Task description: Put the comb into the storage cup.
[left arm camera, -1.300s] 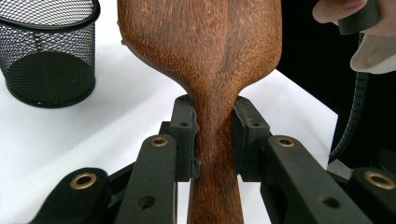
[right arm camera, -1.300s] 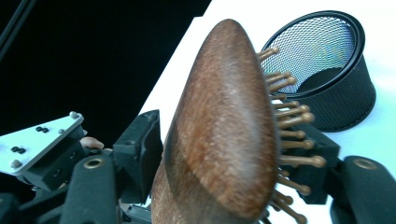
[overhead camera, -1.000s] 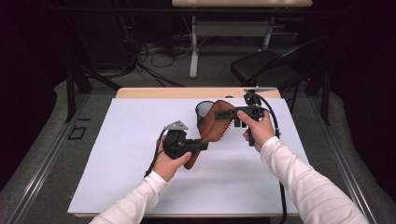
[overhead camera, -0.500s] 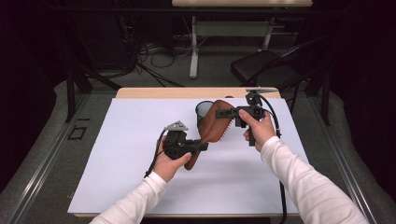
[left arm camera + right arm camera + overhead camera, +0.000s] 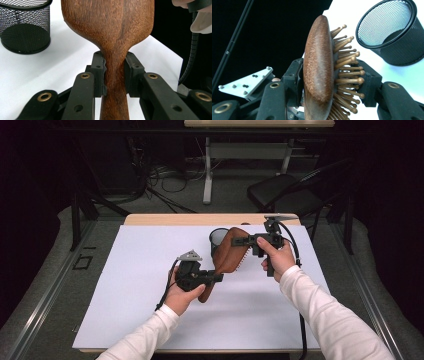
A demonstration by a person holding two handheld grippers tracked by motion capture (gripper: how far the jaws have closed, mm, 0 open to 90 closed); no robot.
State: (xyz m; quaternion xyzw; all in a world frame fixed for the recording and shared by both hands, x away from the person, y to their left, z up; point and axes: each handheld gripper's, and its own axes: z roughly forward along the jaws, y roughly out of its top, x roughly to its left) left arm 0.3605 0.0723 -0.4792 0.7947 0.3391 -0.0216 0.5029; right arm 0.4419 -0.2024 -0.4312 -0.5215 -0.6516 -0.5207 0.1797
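Wooden hairbrush (image 5: 231, 256) held up over the white table (image 5: 125, 310), just in front of the mesh cup (image 5: 218, 239). Left gripper (image 5: 216, 278), nearer the person than the cup, is clamped on the brush handle, jaws tight both sides. Right gripper (image 5: 239, 241), beside the cup w/ brush head between, pinches the head: one jaw on the wood back, other vs the bristles.

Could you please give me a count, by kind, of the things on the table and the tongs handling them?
Wooden hairbrush: 1
Black mesh cup: 1
Tongs: 2, the left tongs shut on the brush's handle, the right tongs shut on its head
White sheet covering the table: 1
Total: 5
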